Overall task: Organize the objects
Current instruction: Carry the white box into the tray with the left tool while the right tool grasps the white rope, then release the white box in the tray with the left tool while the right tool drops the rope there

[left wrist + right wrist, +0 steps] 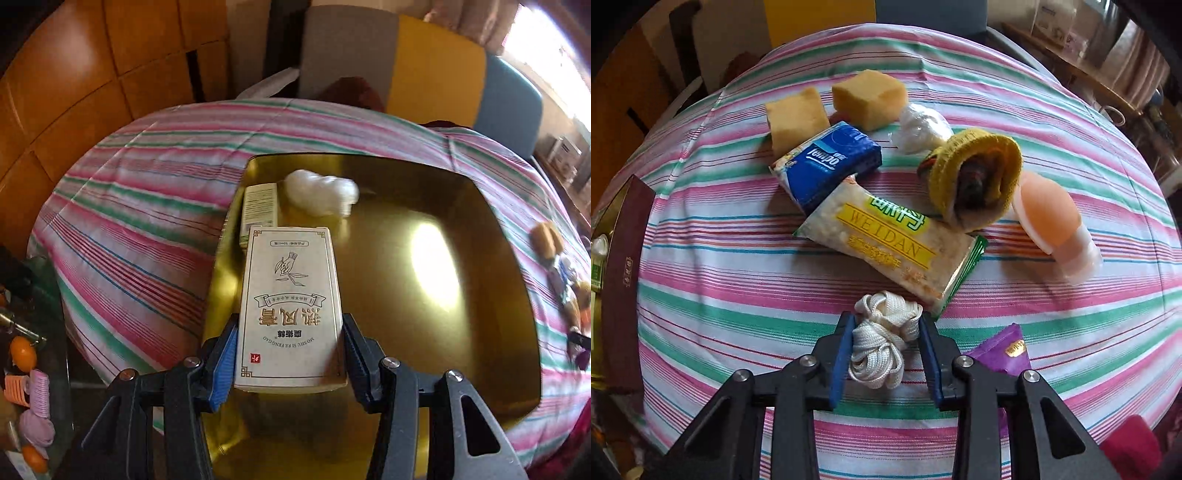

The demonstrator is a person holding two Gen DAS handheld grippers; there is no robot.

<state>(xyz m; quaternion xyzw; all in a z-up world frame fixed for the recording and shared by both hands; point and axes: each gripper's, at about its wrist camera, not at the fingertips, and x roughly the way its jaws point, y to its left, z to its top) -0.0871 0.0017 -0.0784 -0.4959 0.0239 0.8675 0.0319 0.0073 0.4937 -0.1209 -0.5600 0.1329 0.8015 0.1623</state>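
Observation:
My left gripper (290, 354) is shut on a white carton (291, 306) with Chinese print, held over the left part of a gold tray (443, 266). In the tray lie a small green-white box (259, 212) and a white cotton wad (321, 192). My right gripper (886, 354) is around a bundle of white cord (884, 339) on the striped cloth; the blue pads touch its sides. Beyond it lie a WEIDAN snack pack (894, 247), a blue Tempo tissue pack (827, 166), two yellow sponges (870, 98), a white bag (921, 127), a rolled yellow cloth (975, 181) and a peach plastic piece (1052, 218).
A purple packet (1004, 354) lies right of my right gripper. The tray's maroon edge (622, 280) shows at the far left of the right wrist view. A side table with oranges and hair rollers (27, 384) stands left of the striped table. Chairs (436, 70) stand behind.

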